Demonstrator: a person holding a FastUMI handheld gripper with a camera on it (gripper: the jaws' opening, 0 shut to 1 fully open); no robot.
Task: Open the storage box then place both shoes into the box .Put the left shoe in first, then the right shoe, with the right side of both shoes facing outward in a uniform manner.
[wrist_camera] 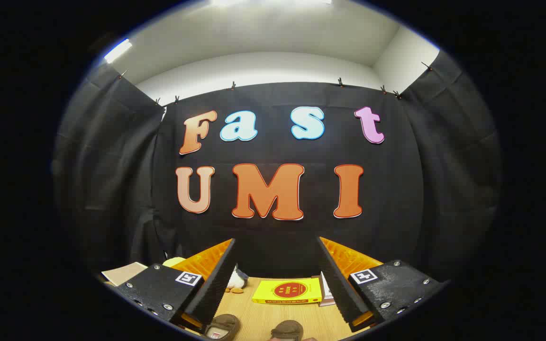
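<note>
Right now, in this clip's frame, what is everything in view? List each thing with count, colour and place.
shoes: two, brown, on the table nearest the fingers, one by the left finger, the other between the fingers.
box: one, yellow with a red round mark, flat on the table beyond the shoes.
table: one, light wood, under everything.
small toy: one, white and grey, behind the left finger; kind unclear.
card: one, tan, far left.
fingers: two, spread apart, holding nothing; gripper.

Brown shoes (254,327), yellow box (287,291) with red round mark, light wood-grain table (254,312)
</note>
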